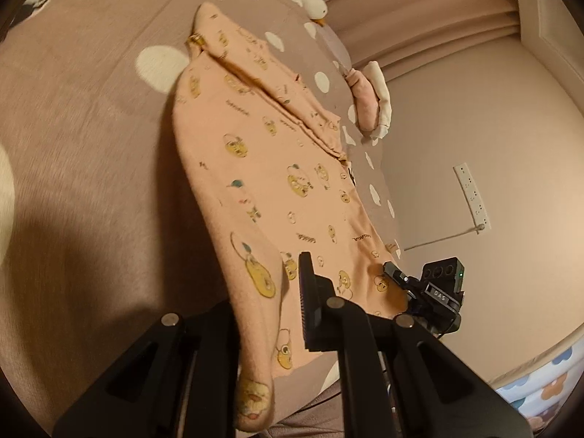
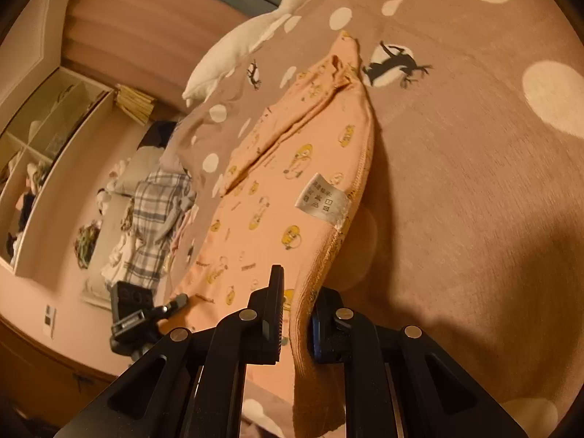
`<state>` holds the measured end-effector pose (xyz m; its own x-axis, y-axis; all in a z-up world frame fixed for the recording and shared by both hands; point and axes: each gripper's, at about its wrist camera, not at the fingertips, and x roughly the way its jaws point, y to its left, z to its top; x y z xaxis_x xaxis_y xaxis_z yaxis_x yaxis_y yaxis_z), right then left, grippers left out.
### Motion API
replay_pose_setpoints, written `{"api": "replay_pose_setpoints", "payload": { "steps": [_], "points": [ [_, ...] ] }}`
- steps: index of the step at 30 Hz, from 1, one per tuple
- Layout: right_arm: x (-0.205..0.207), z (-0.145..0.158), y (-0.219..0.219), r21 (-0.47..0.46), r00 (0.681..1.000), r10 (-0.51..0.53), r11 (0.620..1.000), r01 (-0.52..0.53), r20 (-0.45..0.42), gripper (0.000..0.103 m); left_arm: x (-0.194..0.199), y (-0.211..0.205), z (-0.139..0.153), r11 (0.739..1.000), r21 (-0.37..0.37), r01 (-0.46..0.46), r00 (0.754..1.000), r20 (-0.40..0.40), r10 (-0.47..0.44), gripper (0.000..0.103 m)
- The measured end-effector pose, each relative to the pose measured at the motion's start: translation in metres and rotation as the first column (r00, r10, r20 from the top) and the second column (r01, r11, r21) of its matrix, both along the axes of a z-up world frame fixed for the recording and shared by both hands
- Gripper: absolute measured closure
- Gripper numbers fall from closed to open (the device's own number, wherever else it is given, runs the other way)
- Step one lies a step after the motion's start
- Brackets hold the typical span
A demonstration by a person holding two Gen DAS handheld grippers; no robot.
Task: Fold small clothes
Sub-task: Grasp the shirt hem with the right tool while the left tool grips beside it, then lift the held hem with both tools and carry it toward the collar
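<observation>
A small peach garment (image 1: 270, 182), printed with yellow cartoon bears and tiny dark marks, lies stretched over a brown bedspread (image 1: 84, 116) dotted with cream spots. Its far part rests on the bed, where a long fold runs down it and one narrow end points away toward a white goose toy (image 1: 310, 3). Its near edge is lifted off the bedspread and hangs between the two grippers.

The left gripper (image 1: 270, 314) has its fingers clamped on the near left corner of the garment; cloth bunches between them and droops below in a rounded fold. The right gripper (image 2: 295, 314) has its fingers closed on the near right edge, where the stitched hem runs up from the pinch. A white care label (image 2: 323, 200) sticks out from that hem, a little beyond the fingers.

In the right wrist view a heap of plaid cloth (image 2: 157, 219) lies off the left side of the bed, near open shelves (image 2: 43, 138). In the left wrist view a white power strip (image 1: 472, 197) lies on the floor to the right.
</observation>
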<state>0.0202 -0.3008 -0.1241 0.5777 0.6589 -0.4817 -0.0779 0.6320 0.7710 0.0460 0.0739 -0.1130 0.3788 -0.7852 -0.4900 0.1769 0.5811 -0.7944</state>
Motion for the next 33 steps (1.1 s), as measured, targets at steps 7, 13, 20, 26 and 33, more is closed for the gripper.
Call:
{"api": "replay_pose_setpoints", "payload": {
  "steps": [7, 13, 20, 26, 33],
  "points": [
    [0.005, 0.01, 0.007, 0.012, 0.999, 0.018, 1.0, -0.019, 0.043, 0.088, 0.007, -0.01, 0.002, 1.0, -0.004, 0.018, 1.0, 0.016, -0.018, 0.094],
    [0.008, 0.013, 0.006, 0.02, 0.998, 0.024, 0.999, -0.025, 0.064, 0.088, 0.007, -0.013, 0.002, 0.999, -0.009, 0.031, 0.999, 0.026, -0.03, 0.094],
    [0.014, 0.014, 0.002, 0.033, 0.997, 0.019, 0.999, -0.021, 0.074, 0.088, 0.011, -0.015, 0.01, 0.999, -0.015, 0.04, 0.998, 0.049, -0.039, 0.094],
    [0.019, 0.021, 0.002, 0.045, 0.995, 0.023, 0.999, -0.028, 0.101, 0.088, 0.018, -0.017, 0.015, 0.999, -0.023, 0.044, 0.998, 0.055, -0.042, 0.094],
    [0.027, 0.028, 0.001, 0.05, 0.993, 0.023, 0.998, -0.029, 0.119, 0.088, 0.026, -0.014, 0.019, 0.998, -0.041, 0.038, 0.998, 0.057, -0.035, 0.094]
  ]
}}
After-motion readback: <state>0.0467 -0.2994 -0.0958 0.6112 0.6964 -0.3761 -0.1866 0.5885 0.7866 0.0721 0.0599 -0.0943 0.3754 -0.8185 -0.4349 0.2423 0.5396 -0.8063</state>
